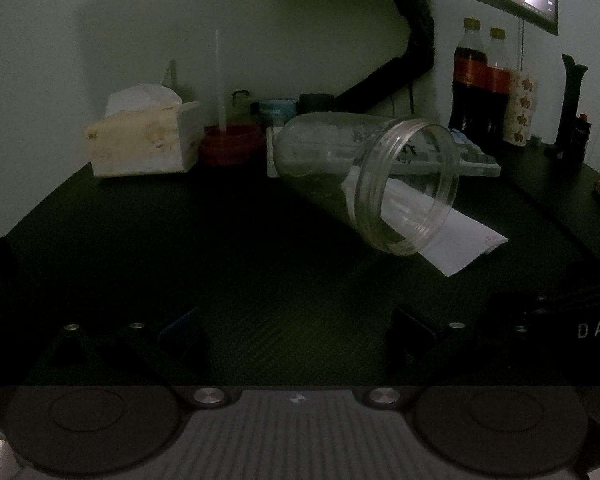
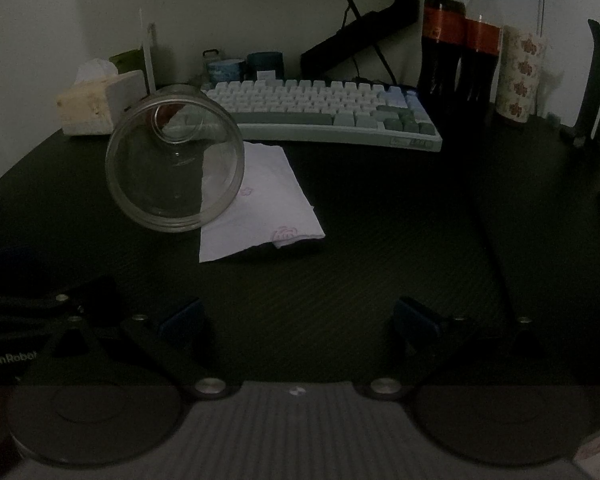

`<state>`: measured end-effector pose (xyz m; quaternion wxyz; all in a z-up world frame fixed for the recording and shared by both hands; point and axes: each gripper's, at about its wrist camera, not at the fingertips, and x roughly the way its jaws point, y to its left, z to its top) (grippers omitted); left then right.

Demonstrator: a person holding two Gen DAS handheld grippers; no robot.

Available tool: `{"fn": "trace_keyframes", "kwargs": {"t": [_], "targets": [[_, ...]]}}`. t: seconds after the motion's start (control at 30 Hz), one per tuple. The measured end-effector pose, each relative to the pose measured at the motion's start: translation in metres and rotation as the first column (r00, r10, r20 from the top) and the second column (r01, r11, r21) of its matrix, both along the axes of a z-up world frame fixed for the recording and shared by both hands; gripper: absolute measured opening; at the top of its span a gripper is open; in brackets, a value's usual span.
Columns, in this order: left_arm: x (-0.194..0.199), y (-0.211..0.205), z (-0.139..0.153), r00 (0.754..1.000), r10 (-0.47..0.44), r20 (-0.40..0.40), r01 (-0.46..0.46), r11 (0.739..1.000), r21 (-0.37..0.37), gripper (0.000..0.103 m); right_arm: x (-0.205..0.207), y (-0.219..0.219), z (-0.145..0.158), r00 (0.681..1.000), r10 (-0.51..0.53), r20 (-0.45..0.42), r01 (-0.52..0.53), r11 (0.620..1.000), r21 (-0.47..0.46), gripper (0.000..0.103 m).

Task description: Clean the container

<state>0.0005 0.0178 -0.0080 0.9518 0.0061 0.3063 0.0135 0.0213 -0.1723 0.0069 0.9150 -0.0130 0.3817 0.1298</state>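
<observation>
A clear glass jar (image 1: 364, 176) lies on its side on the black desk, its open mouth turned toward me and to the right. In the right wrist view the jar (image 2: 175, 168) shows its round mouth at left of centre. A folded white paper tissue (image 2: 256, 204) lies flat partly under and to the right of the jar; in the left wrist view the tissue (image 1: 456, 240) pokes out past the jar's rim. My left gripper (image 1: 296, 332) is open, short of the jar, nothing between its fingers. My right gripper (image 2: 296, 324) is open too, in front of the tissue.
A tissue box (image 1: 144, 140) stands at the back left, and a red lid with a straw (image 1: 230, 144) beside it. A keyboard (image 2: 324, 112) runs along the back. Two cola bottles (image 2: 460, 40) and a flowered cup (image 2: 520, 76) stand back right. A monitor arm (image 1: 400, 72) rises behind.
</observation>
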Motion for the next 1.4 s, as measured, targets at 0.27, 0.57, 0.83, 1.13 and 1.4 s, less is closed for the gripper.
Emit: {"fn": "trace_keyframes", "kwargs": {"t": [0.27, 0.57, 0.83, 1.13, 1.4], "targets": [[-0.002, 0.001, -0.004, 0.999, -0.016, 0.038, 0.016, 1.0, 0.001, 0.103, -0.003, -0.001, -0.002, 1.0, -0.002, 0.02, 0.002, 1.0, 0.003, 0.103], [-0.004, -0.001, -0.004, 0.998, 0.003, 0.056, -0.003, 1.0, -0.001, 0.103, -0.007, -0.001, -0.004, 0.999, -0.01, 0.048, 0.009, 1.0, 0.013, 0.103], [-0.005, -0.004, -0.004, 0.998, 0.041, 0.048, -0.041, 0.999, -0.007, 0.103, -0.006, 0.0, -0.001, 0.999, -0.034, 0.028, 0.034, 0.999, 0.017, 0.103], [0.001, -0.004, 0.003, 0.999, 0.035, -0.031, -0.035, 0.999, -0.007, 0.102, 0.003, 0.0, 0.005, 0.997, -0.006, -0.071, 0.005, 1.0, -0.008, 0.103], [0.001, -0.001, 0.004, 0.998, 0.008, -0.055, -0.009, 1.0, -0.015, 0.102, -0.005, -0.001, 0.0, 1.0, -0.01, -0.01, 0.01, 1.0, 0.001, 0.103]]}}
